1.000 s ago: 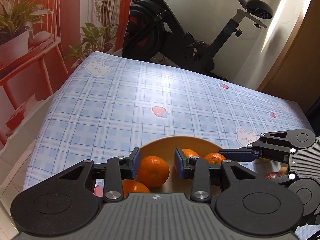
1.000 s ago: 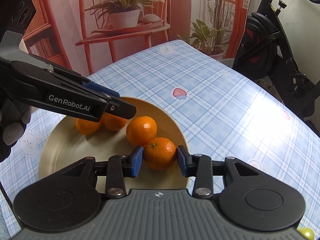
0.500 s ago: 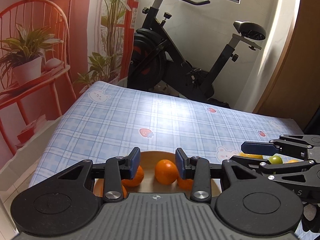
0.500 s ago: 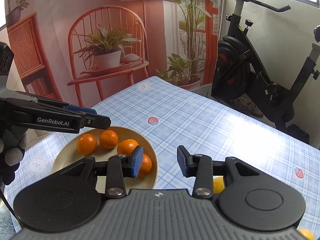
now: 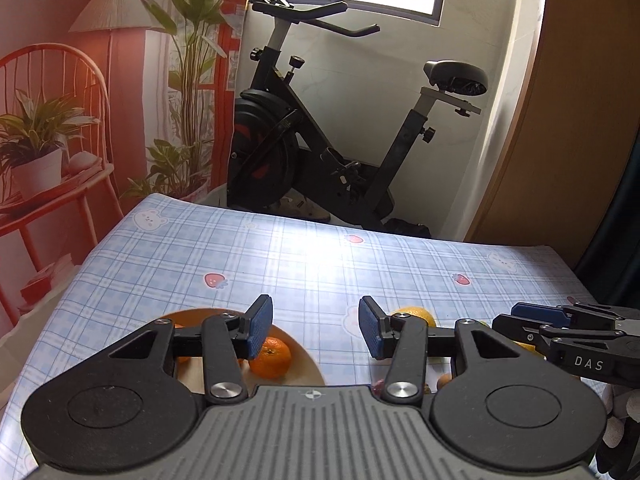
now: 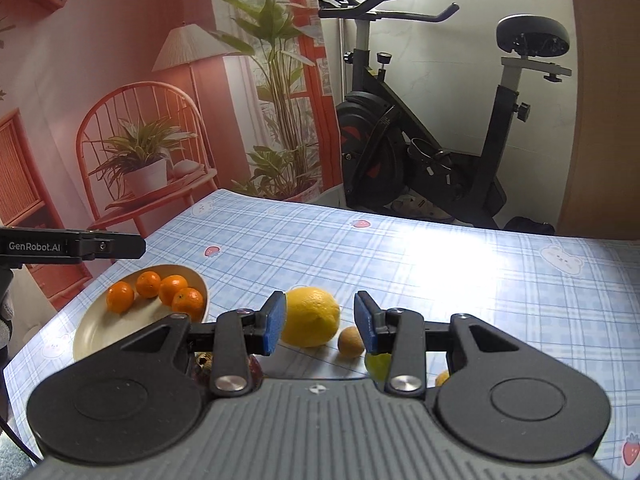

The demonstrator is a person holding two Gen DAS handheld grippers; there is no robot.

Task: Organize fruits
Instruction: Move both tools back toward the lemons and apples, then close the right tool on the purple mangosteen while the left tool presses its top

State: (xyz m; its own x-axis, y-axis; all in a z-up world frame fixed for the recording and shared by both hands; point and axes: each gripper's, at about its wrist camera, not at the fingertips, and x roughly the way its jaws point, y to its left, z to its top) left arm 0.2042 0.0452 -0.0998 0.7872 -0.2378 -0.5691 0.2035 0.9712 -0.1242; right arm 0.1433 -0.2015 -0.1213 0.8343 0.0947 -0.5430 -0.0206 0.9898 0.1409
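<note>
A beige plate [image 6: 100, 332] at the table's left holds several oranges [image 6: 174, 288]; one orange [image 5: 271, 356] shows in the left wrist view on the plate [image 5: 308, 364]. A large yellow lemon [image 6: 310, 316], a small brown fruit [image 6: 350, 342] and a green fruit [image 6: 378, 364] lie on the cloth just beyond my right gripper [image 6: 320, 328], which is open and empty above them. My left gripper [image 5: 316, 330] is open and empty, raised above the plate's right edge. The lemon [image 5: 416, 314] peeks behind its right finger.
The table has a blue plaid cloth [image 6: 440, 264]. An exercise bike [image 6: 420, 152] stands beyond the far edge. A dark red fruit [image 6: 256, 368] and a small orange-yellow fruit [image 6: 442, 378] lie partly hidden under my right gripper. A wooden door [image 5: 580, 120] is at right.
My right gripper let go of an orange onto the plate, then rose and moved right over the lemon. My left gripper rose and drew back from the plate.
</note>
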